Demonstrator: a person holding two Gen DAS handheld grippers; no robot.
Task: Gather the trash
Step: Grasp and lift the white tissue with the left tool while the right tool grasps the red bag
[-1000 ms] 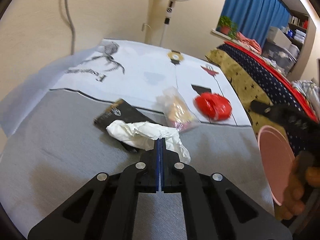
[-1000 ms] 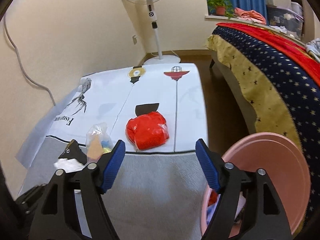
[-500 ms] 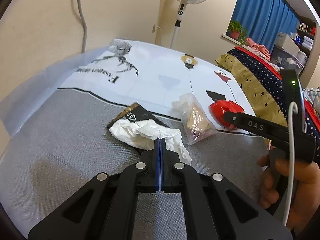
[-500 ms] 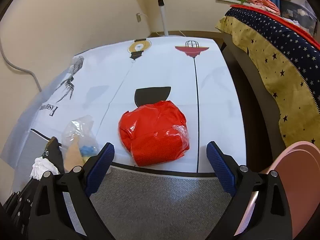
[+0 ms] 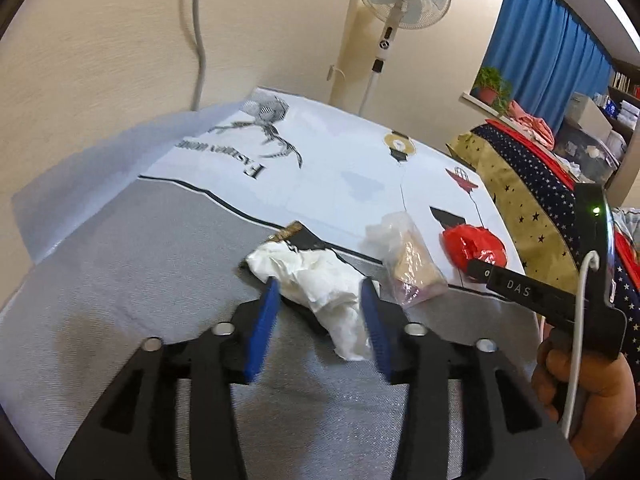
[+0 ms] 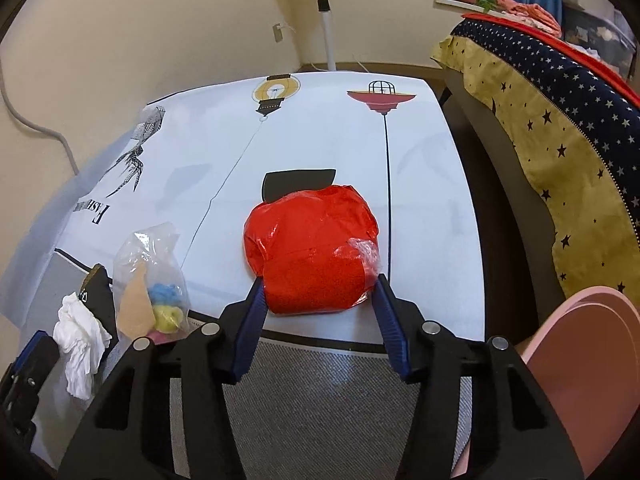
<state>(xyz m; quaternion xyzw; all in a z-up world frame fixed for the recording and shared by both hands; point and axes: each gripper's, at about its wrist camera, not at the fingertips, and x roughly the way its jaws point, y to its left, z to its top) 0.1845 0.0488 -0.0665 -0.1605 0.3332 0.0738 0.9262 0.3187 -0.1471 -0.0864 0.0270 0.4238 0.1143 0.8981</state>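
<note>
Your right gripper (image 6: 318, 298) is closing on the red bag (image 6: 312, 252) at its twelve o'clock, pads touching its sides, while your left gripper (image 5: 318, 316) is opening around the white tissue (image 5: 316, 280) for pickup.

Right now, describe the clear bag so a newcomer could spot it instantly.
Start at the white printed sheet over the grey mat. On their dividing black line lies the clear bag, between crumpled white tissue and a red bundle. Only it is see-through, showing blue and yellow bits inside.
</note>
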